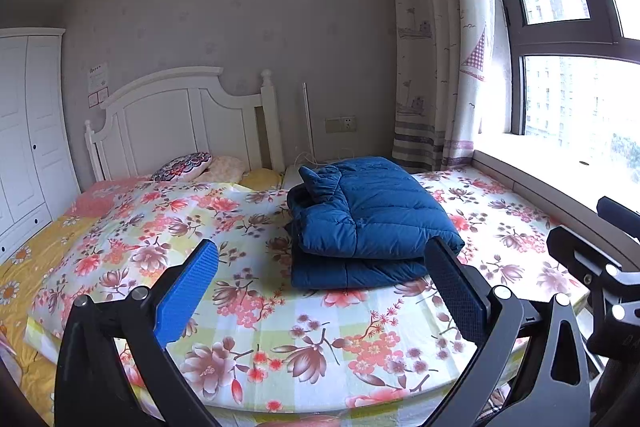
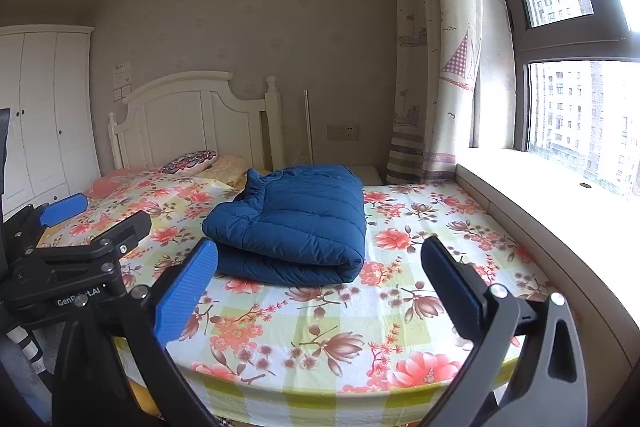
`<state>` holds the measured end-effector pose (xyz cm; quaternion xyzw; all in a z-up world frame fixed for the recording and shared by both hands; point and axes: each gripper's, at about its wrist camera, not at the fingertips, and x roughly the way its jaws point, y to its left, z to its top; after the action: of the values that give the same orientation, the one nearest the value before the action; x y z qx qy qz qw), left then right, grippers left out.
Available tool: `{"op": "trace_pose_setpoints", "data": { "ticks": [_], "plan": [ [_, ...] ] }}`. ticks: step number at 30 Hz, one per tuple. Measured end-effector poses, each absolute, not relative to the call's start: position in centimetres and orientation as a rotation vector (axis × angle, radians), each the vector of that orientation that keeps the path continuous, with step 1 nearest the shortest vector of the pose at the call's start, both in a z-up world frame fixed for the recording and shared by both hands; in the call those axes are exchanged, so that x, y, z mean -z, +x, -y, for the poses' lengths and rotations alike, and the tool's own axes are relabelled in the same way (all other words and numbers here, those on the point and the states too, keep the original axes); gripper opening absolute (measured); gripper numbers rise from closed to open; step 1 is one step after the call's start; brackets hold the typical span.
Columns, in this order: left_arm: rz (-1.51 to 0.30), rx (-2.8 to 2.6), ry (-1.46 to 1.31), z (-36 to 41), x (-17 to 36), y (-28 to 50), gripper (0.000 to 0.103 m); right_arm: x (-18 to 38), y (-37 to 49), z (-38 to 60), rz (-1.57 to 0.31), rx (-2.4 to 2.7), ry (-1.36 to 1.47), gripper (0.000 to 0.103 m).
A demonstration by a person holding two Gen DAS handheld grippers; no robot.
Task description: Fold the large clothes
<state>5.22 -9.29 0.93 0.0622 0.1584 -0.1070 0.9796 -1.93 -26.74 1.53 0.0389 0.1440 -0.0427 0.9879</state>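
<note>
blue jacket (image 1: pixel 372 219) folded on bed (image 1: pixel 320 339) | beyond both fingers, untouched | left fingers (image 1: pixel 186 293) apart | right fingers (image 2: pixel 186 293) apart

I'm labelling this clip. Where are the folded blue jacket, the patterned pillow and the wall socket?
folded blue jacket (image 2: pixel 296 223): right wrist view, middle of its top quilted layer.
patterned pillow (image 1: pixel 184 165): left wrist view, centre of its dark patterned face.
wall socket (image 2: pixel 343 132): right wrist view, middle of the plate.

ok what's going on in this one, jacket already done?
Looks done. A blue puffer jacket lies folded in a compact stack on the flowered bedspread. Both handheld grippers, left gripper and right gripper, are open, empty and short of the jacket, not touching it.
</note>
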Motion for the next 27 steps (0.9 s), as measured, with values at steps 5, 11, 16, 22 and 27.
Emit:
{"op": "trace_pose_setpoints", "data": {
  "ticks": [5,11,16,22,27],
  "plan": [
    [-0.325,0.214,0.124,9.2,-0.9,5.3,0.099,-1.8,-1.9,26.9,-0.292,0.092,0.078,0.101],
    [-0.338,0.212,0.12,9.3,-0.9,5.5,0.099,-2.3,-1.6,26.9,-0.297,0.091,0.06,0.101],
    [-0.346,0.209,0.118,9.2,-0.8,5.6,0.099,-2.6,-1.6,26.8,-0.304,0.086,0.044,0.101],
    [-0.349,0.209,0.116,9.2,-0.8,5.6,0.099,-2.7,-1.6,26.9,-0.304,0.088,0.048,0.101],
    [-0.353,0.209,0.115,9.2,-0.8,5.6,0.099,-2.8,-1.8,26.9,-0.304,0.092,0.052,0.101]
  ]
}}
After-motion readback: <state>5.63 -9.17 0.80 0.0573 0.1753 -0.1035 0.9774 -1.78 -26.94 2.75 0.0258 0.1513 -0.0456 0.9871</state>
